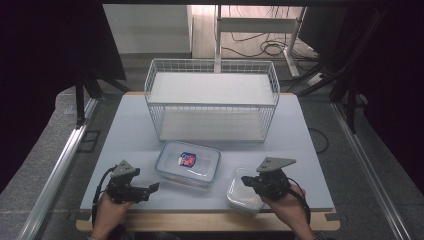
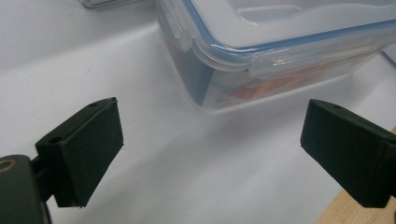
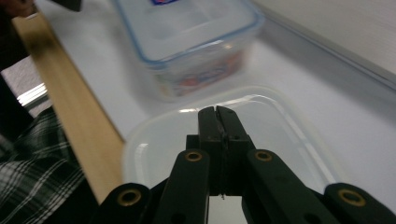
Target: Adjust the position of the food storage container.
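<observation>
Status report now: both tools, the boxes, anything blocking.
Left tool open, beside the lidded box. Right tool shut, empty, above the open tub. Wire rack behind, path clear.

From my station, the lidded box [image 2: 280,51] runs off the top and right edges in the left gripper view, and its contents read only as an orange smear through the wall. In the right gripper view it is blurred and cut at the top, label [image 3: 163,2] included. In the high view the right gripper [image 1: 248,182] covers part of the empty tub [image 1: 240,197].
</observation>
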Available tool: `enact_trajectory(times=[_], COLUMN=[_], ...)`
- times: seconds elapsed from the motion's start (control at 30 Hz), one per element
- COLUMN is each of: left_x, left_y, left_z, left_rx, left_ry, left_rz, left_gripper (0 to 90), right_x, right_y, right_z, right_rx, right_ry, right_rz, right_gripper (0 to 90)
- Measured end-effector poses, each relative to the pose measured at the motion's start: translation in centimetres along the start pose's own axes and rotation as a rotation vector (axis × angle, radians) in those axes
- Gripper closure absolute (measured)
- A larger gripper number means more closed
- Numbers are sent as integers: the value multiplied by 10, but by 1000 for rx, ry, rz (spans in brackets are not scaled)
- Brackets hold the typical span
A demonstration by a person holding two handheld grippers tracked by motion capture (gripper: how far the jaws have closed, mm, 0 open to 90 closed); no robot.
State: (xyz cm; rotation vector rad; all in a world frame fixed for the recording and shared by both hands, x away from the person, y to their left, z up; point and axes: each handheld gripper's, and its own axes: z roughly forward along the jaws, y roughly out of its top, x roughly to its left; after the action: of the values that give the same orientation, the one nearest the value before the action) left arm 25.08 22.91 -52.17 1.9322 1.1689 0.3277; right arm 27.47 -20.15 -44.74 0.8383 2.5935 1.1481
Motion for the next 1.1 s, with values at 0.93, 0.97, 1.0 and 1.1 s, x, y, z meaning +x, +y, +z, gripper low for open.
enact_trajectory(times=[0.93, 0.97, 1.0, 1.1], left_x=[-1, -1, -1, -1], left_y=[0, 0, 0, 0], left_z=[0, 0, 0, 0], left_rx=[13, 13, 13, 14], left_ry=[1, 1, 1, 2], left_rz=[14, 14, 14, 13], left_gripper=[62, 62, 62, 62], right_x=[28, 22, 22, 8], right_y=[-10, -10, -10, -11], right_z=[25, 24, 24, 16], right_rx=[169, 171, 171, 164], right_ry=[54, 41, 41, 4], right_rz=[-123, -111, -111, -81], right_gripper=[896, 896, 896, 896])
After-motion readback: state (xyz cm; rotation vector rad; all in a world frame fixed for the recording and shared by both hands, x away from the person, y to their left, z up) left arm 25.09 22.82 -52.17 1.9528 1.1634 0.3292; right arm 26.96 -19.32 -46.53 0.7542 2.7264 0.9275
